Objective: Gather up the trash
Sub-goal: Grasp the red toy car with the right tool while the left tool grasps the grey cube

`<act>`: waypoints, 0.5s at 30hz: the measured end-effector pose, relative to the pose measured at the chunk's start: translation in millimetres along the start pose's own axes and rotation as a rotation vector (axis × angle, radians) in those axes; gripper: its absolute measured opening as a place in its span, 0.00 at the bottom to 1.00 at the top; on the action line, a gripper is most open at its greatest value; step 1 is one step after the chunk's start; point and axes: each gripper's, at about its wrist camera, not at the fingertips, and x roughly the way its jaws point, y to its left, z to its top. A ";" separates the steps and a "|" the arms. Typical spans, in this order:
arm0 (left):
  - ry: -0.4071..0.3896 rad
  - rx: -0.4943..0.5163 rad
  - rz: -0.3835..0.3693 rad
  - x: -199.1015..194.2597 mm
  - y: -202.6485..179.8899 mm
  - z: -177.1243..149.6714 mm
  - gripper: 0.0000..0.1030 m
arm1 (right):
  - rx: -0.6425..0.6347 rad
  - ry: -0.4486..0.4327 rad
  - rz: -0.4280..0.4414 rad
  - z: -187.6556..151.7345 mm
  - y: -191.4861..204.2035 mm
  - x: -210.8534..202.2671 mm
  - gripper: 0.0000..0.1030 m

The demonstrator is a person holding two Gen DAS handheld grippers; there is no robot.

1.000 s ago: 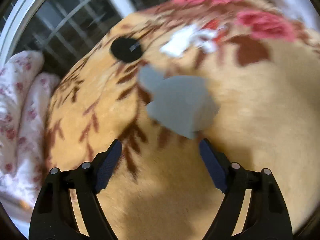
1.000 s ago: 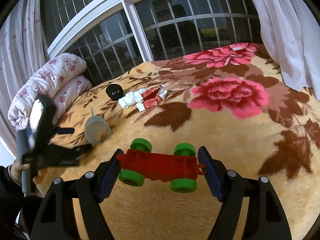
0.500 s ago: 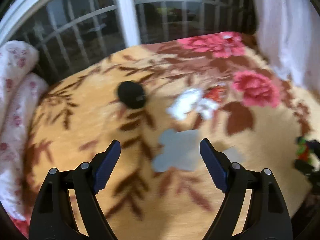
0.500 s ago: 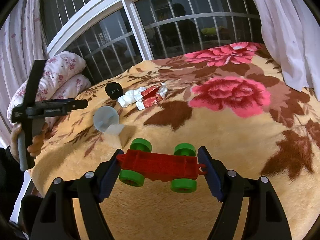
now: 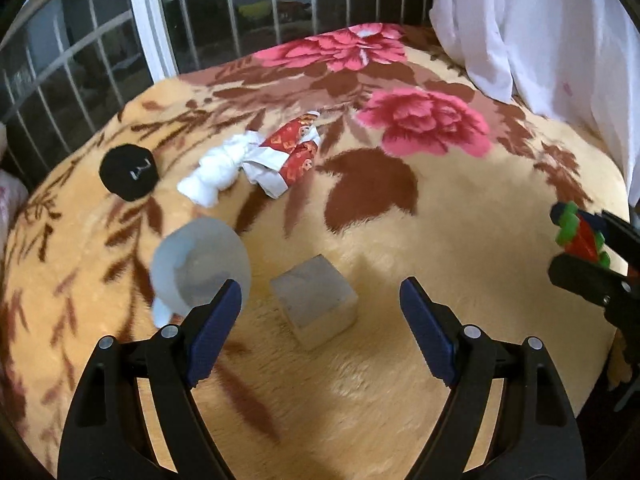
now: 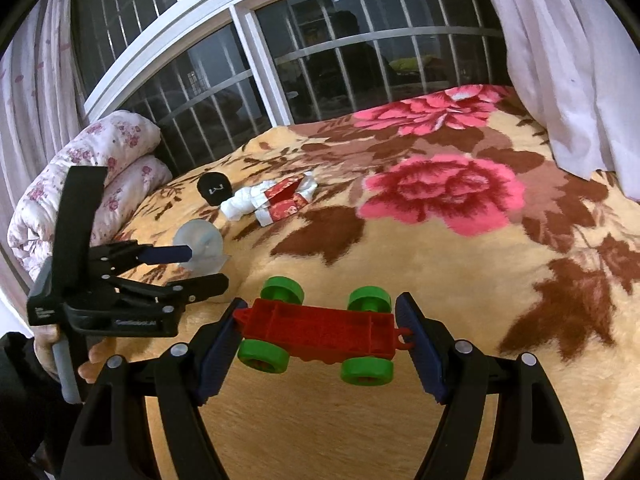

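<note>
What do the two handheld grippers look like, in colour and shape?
The left gripper and the right gripper look alike: black plastic scissor-like arms with silver rivets, ending in dark blue ribbed pads. From the right wrist view, the left one has a grey handle, a black upright plate and small white lettering.

You're looking at a floral blanket [image 5: 460, 216] lying across the bed. A rolled quilt [image 6: 92, 168] is sitting by the barred window [image 6: 340, 52].
</note>
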 end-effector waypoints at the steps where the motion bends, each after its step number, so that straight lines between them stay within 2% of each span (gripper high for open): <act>1: 0.003 -0.005 -0.002 2.6 -0.7 0.1 0.77 | 0.006 -0.002 -0.003 -0.2 -2.6 -0.9 0.72; 2: 0.008 -0.016 -0.006 7.0 -1.1 0.2 0.73 | 0.012 -0.003 -0.005 -0.4 -4.6 -2.0 0.72; 3: 0.015 -0.023 -0.004 10.1 -1.0 0.3 0.63 | 0.020 -0.003 -0.005 -0.2 -7.2 -2.6 0.72; 4: 0.040 -0.037 -0.001 17.0 0.0 0.4 0.57 | 0.025 -0.003 -0.004 -0.3 -8.8 -3.2 0.72; 5: 0.076 -0.053 0.022 27.3 1.7 0.1 0.45 | 0.031 -0.003 -0.001 -0.3 -10.1 -3.6 0.72; 7: 0.095 -0.080 0.026 34.6 5.5 -1.7 0.44 | 0.036 -0.006 -0.001 -0.2 -11.8 -4.3 0.72; 15: 0.020 -0.152 0.001 15.8 14.5 -9.8 0.43 | 0.030 0.001 -0.001 -0.7 -10.8 -5.1 0.72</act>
